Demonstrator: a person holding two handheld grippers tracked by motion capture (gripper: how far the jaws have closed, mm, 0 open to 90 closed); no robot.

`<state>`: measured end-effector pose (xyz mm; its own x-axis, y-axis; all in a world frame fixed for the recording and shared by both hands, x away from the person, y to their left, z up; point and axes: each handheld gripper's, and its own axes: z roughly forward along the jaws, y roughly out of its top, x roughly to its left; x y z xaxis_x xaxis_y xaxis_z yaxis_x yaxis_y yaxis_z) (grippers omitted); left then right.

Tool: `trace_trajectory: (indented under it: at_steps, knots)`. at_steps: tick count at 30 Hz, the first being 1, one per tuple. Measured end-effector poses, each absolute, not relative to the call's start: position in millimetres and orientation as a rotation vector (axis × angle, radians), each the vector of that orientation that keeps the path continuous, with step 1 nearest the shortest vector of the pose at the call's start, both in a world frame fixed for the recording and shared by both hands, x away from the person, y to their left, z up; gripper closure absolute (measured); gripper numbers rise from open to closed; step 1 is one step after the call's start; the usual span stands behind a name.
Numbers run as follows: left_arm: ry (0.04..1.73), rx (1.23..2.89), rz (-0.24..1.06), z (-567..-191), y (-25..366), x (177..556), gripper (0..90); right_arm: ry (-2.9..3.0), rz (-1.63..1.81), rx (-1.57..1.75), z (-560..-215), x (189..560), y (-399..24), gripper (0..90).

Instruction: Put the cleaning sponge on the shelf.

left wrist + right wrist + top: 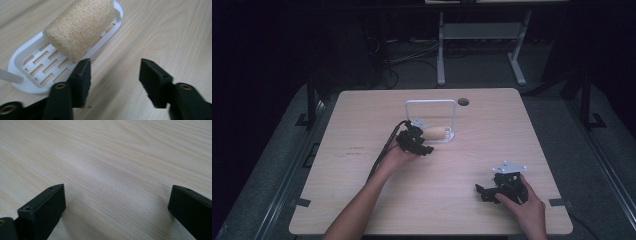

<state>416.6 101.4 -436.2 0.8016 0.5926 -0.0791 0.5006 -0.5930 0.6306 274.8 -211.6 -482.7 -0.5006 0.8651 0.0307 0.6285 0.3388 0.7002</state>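
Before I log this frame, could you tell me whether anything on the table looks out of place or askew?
Nothing stands out. The loofah roll lies on its side in the white slatted tray, within its rim. The left gripper is open just beside it, holding nothing; the right gripper is open over bare table.

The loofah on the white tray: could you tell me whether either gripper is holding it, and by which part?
Nothing is held. The left gripper is open beside the loofah, which lies on the white tray; the right gripper is open over bare table.

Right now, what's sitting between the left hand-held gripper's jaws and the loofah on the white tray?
Nothing: in the left gripper view, the left hand-held gripper stands open over bare table, the loofah just beyond one jaw.
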Motion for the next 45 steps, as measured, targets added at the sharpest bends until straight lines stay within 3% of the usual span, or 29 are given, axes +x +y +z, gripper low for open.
trace_trajectory:
  at_steps: [1,5,6,12,45]
  knots:
    - [0.807,2.316,0.185,-436,102,415,33.1,2.262,0.948,1.323,-483,275,-212,0.9]
    - [0.820,2.302,0.196,-435,107,412,26.4,2.261,0.948,1.323,-483,275,-212,0.9]
    - [0.823,2.302,0.199,-435,108,411,19.9,2.261,0.948,1.323,-483,275,-212,0.9]
    - [0.831,2.297,0.222,-432,117,404,14.7,2.261,0.948,1.323,-483,275,-212,1.0]
    - [0.843,2.218,0.348,-427,186,350,12.9,2.261,0.948,1.323,-483,275,-212,0.9]
